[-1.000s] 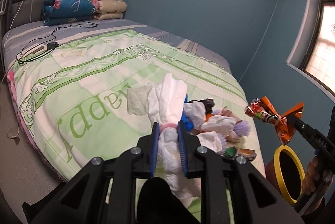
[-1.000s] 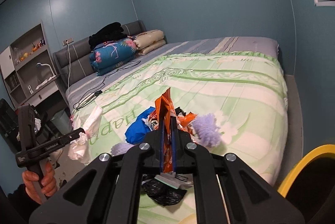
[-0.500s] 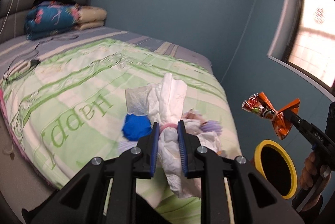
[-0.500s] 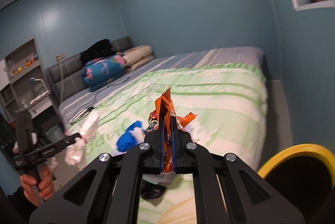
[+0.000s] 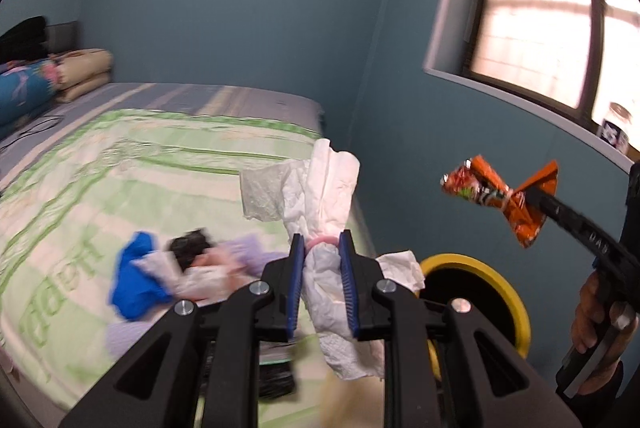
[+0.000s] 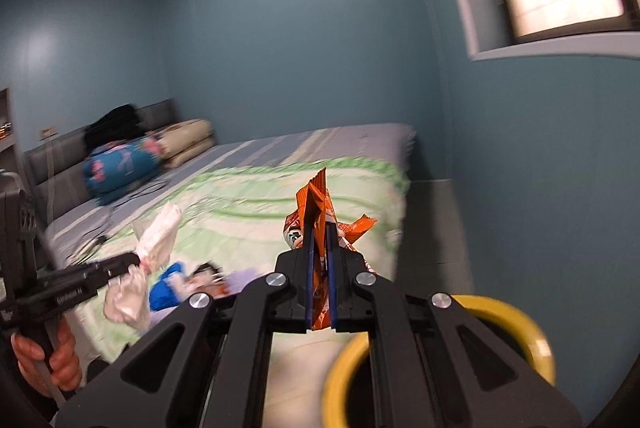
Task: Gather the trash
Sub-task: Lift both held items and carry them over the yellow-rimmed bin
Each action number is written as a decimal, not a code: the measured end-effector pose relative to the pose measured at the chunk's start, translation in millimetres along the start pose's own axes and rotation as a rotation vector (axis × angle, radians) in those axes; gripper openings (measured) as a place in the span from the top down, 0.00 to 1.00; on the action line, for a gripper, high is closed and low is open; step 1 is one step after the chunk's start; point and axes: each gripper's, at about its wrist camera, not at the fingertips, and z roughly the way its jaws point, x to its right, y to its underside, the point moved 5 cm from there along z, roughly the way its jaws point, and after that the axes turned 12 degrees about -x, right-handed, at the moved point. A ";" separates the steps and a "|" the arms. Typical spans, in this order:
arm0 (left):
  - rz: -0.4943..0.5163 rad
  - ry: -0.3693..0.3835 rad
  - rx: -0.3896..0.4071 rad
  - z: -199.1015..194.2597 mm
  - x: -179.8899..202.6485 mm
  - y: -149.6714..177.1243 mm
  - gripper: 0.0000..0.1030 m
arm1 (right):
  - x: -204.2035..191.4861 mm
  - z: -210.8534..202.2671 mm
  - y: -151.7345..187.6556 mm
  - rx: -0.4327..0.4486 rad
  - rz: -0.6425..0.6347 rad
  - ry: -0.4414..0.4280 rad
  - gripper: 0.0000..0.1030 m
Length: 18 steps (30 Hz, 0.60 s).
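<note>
My left gripper [image 5: 320, 248] is shut on a wad of white tissue paper [image 5: 326, 200], held in the air over the bed's foot edge; it also shows in the right wrist view [image 6: 136, 268]. My right gripper [image 6: 319, 228] is shut on an orange snack wrapper [image 6: 316, 204], seen in the left wrist view [image 5: 500, 196] held above a yellow-rimmed bin [image 5: 508, 292]. The bin's rim [image 6: 516, 312] lies just below my right gripper. More trash, a blue piece [image 5: 136, 280], black and lilac bits, lies on the green bedcover [image 5: 120, 164].
The bed fills the left, with folded bedding and pillows [image 6: 128, 160] at its head. A blue wall and a window with a sill [image 5: 540, 100] stand to the right. A narrow floor strip [image 6: 432, 220] runs between bed and wall.
Both grippers have swung right, away from the trash pile and toward the yellow-rimmed bin, each still holding its item. The bin now sits closer beneath them.
</note>
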 end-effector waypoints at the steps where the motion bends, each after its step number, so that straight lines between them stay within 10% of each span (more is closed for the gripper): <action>1: 0.009 0.015 -0.009 7.6 9.7 -1.7 0.84 | 7.3 -5.0 -1.6 0.007 0.009 0.030 0.95; 7: 0.045 0.069 -0.082 48.9 60.7 -0.5 0.84 | 47.6 -27.3 -6.2 0.052 0.026 0.220 0.95; 18: 0.078 0.202 -0.232 102.4 134.4 8.4 0.84 | 91.2 -32.6 16.0 -0.022 0.089 0.263 0.95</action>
